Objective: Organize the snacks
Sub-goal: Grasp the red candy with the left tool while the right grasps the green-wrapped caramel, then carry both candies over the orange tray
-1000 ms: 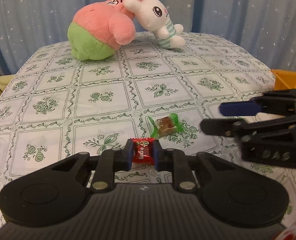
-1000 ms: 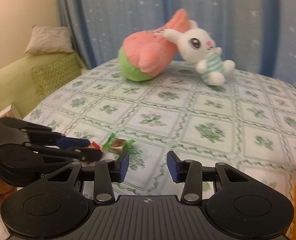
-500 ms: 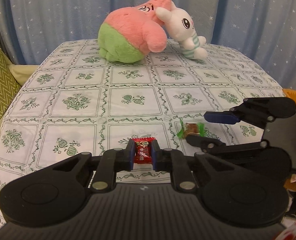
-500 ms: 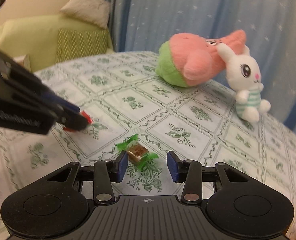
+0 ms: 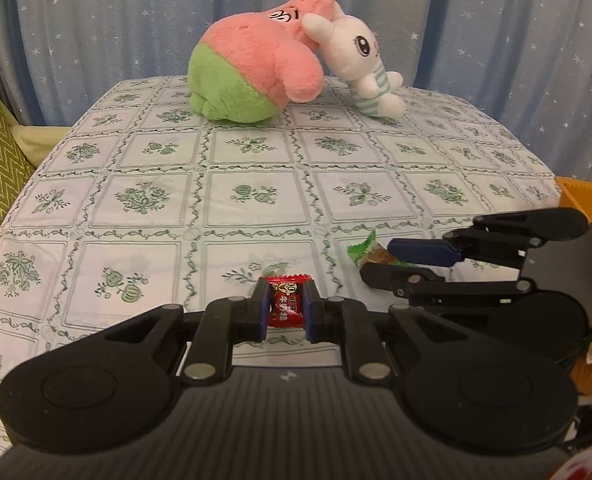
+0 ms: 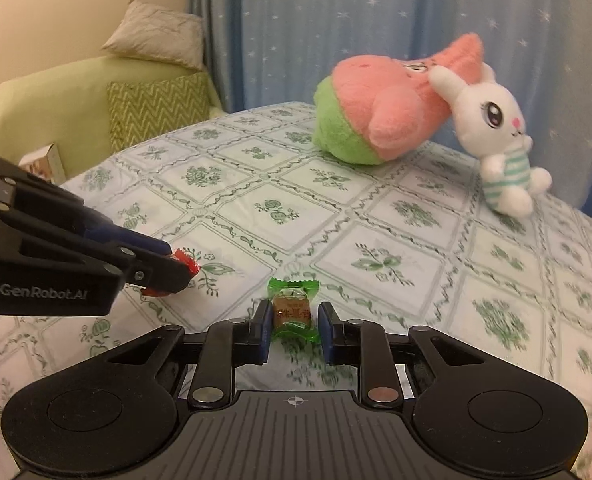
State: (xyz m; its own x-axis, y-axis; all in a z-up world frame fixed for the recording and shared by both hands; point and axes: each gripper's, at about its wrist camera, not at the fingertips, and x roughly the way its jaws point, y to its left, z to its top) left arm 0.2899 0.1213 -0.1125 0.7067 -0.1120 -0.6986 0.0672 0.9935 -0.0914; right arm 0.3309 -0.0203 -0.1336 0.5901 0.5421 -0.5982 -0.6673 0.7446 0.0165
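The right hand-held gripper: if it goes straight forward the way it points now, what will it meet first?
The right hand-held gripper would first meet the green-wrapped candy, which lies on the tablecloth between its open fingers. Beyond it the cloth looks free up to the pink and green plush, though depth is uncertain.

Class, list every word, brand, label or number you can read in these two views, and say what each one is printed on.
"GenRobot.AI": on the side of the left claw, seen from the right wrist.
Red candy wrapper: white printed characters, too blurred to read.
Green candy wrapper: printed label, too blurred to read.
Pink plush: dark stitched marks, not legible as text.
Small box beside the table: print too small.
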